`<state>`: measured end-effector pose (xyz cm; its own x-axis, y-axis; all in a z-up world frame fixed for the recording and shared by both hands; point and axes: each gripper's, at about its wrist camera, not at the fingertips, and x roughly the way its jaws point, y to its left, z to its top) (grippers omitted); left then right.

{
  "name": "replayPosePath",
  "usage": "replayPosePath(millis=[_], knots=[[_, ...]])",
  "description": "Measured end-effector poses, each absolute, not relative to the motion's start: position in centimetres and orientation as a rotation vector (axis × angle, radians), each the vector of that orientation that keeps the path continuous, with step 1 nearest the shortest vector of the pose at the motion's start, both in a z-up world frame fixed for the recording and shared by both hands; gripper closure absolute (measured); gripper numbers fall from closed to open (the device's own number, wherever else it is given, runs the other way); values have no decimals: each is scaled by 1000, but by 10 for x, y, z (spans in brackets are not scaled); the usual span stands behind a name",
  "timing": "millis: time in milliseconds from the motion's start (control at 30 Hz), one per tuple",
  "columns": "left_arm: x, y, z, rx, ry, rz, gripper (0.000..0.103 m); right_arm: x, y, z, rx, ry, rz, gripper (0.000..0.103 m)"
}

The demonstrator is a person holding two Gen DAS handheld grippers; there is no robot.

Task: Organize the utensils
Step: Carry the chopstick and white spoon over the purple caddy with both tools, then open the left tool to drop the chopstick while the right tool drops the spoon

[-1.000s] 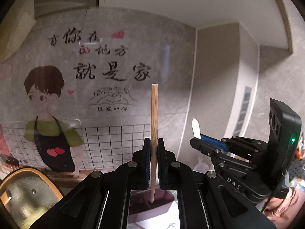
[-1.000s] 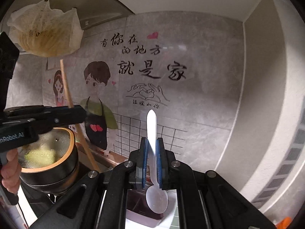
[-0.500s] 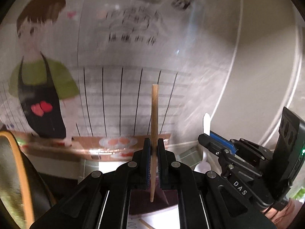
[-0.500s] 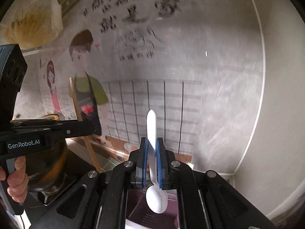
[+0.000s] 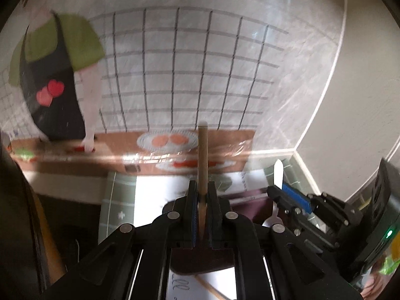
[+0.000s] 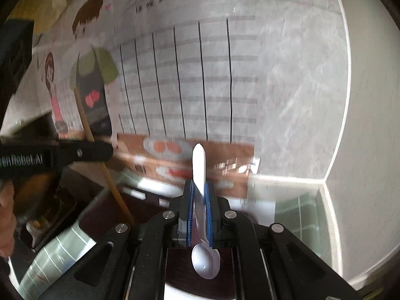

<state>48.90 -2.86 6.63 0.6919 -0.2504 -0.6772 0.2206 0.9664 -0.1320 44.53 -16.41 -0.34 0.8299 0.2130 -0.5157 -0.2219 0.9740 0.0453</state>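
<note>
My left gripper (image 5: 202,192) is shut on a wooden chopstick (image 5: 202,155) that stands upright between its pads. My right gripper (image 6: 199,195) is shut on a white plastic spoon (image 6: 198,165), handle up and bowl hanging below the pads. Both hang over a dark maroon container (image 6: 102,215) on the counter, whose edge shows as the maroon container (image 5: 252,207) in the left wrist view. The right gripper (image 5: 287,195) with the spoon handle (image 5: 278,172) sits just right of the left one. The left gripper (image 6: 87,150) and its chopstick (image 6: 115,187) appear at the left.
A wall with a cartoon sticker (image 5: 52,75) and a grid pattern stands close behind. A green and white mat (image 5: 120,200) lies under the container. A dark pot (image 5: 30,225) stands at the left. Another wooden stick (image 5: 210,287) lies below. A hand (image 6: 6,220) holds the left gripper.
Both grippers have sunk and tipped downward, so the view has slid from the wall lettering to the counter and container. The chopstick and the spoon stay gripped.
</note>
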Motion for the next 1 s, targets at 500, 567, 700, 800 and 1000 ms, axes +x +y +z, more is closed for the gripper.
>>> replayPosePath(millis=[500,567,700,800,1000], knots=[[441,-20,82,-14,745,-290,47,397,-171,18,-30,611,221,53],[430,-14,84,-20,750,-299,42,386,-169,21,-32,615,225,49],[405,-1,80,-33,756,-305,36,364,-162,15,-27,649,252,47],[389,7,71,-26,768,-299,36,349,-151,3,-56,685,264,47],[363,35,48,-91,819,-293,36,320,-138,-23,-96,763,291,47]])
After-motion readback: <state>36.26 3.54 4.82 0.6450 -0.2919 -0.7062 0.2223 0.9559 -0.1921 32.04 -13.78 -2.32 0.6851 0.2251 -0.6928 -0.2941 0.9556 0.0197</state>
